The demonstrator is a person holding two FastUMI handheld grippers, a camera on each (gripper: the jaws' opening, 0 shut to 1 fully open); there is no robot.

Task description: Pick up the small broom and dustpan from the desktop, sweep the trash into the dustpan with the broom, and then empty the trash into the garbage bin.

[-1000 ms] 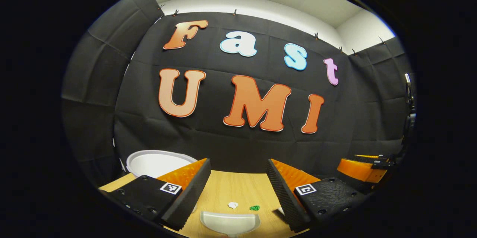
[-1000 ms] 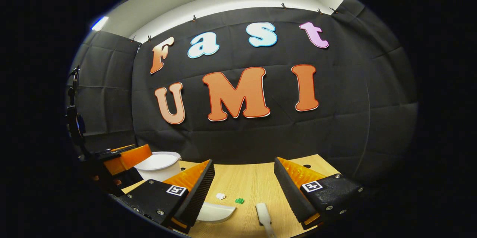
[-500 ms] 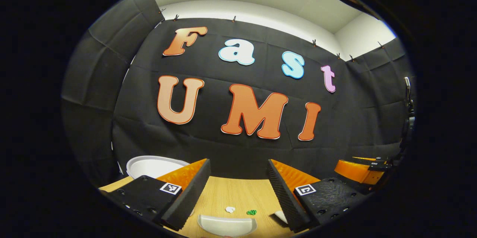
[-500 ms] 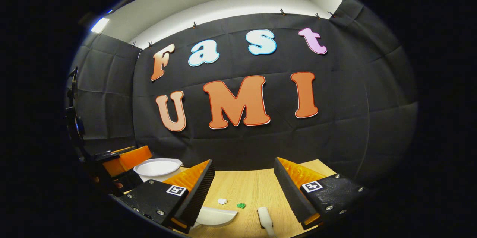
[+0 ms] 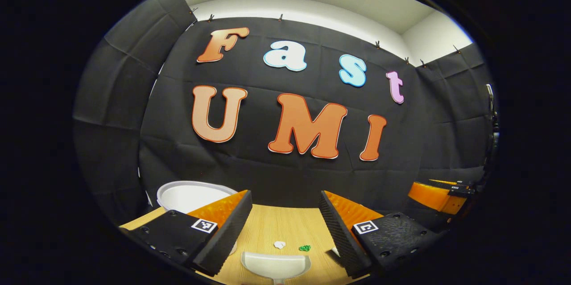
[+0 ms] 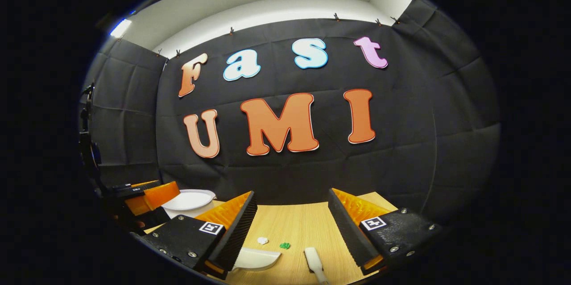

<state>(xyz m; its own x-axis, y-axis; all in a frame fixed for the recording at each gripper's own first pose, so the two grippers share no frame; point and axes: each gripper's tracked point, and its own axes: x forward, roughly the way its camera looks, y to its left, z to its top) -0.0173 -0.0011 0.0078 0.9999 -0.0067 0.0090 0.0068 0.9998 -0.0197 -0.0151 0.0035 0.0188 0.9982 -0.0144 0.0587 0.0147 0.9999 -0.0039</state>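
Note:
A white dustpan [image 5: 275, 265] lies on the wooden desktop [image 5: 281, 227] just below and between my left gripper's [image 5: 285, 222] fingers, which stand open and empty above it. Two bits of trash, one white [image 5: 279, 245] and one green [image 5: 304, 247], lie just beyond the pan. In the right gripper view the white broom [image 6: 313, 262] lies near the bottom, the dustpan [image 6: 255, 259] to its left, with the white scrap [image 6: 262, 240] and green scrap [image 6: 284, 245] beyond. My right gripper [image 6: 292, 220] is open and empty above the desk.
A white garbage bin [image 5: 187, 196] stands at the desk's far left, also seen as the bin [image 6: 189, 202] in the right gripper view. The other gripper [image 5: 435, 196] shows far right; the left one [image 6: 142, 193] shows at left beside the bin.
Both views tilted up slightly half a second ago; the left view has dipped back down. The dustpan, broom and scraps lie where they were. Both grippers stay open.

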